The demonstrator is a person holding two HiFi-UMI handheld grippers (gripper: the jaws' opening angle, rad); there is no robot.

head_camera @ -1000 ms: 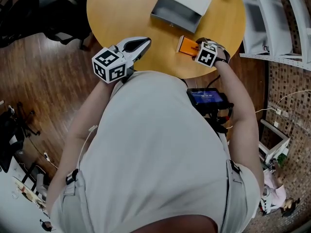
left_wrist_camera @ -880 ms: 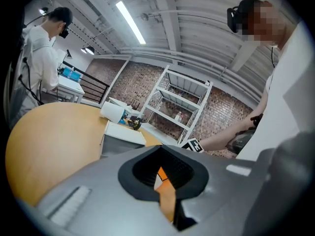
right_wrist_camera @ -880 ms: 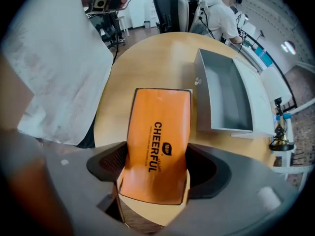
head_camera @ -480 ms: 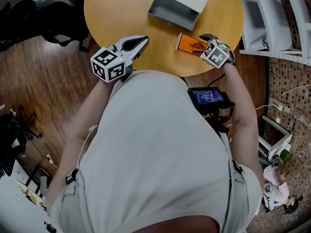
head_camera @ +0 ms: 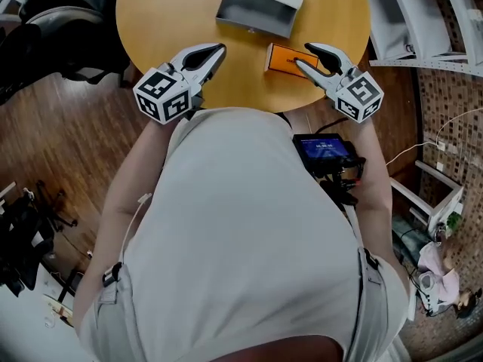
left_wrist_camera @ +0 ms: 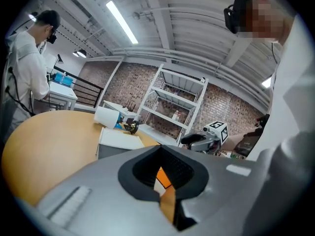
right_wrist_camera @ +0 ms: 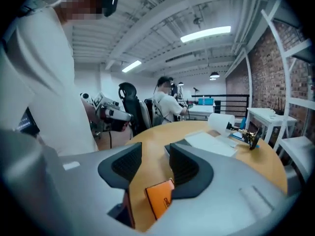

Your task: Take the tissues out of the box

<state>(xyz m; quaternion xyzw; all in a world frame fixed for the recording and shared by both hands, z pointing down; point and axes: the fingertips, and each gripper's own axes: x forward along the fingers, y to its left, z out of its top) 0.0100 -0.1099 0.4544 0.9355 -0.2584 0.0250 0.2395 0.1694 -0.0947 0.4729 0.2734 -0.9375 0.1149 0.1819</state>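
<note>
Jaws of the right gripper (head_camera: 302,54): part open, empty, just been closing. Jaws of the left gripper (head_camera: 219,51): together, empty. The orange tissue pack (head_camera: 283,56) lies on the table (head_camera: 166,13), outside the grey box (head_camera: 253,19). Probably light, soft, slick; grip across its long edges.

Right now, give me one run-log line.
left gripper: shut, empty | right gripper: open, jaws just been closing, nothing between | orange tissue pack: on table
</note>
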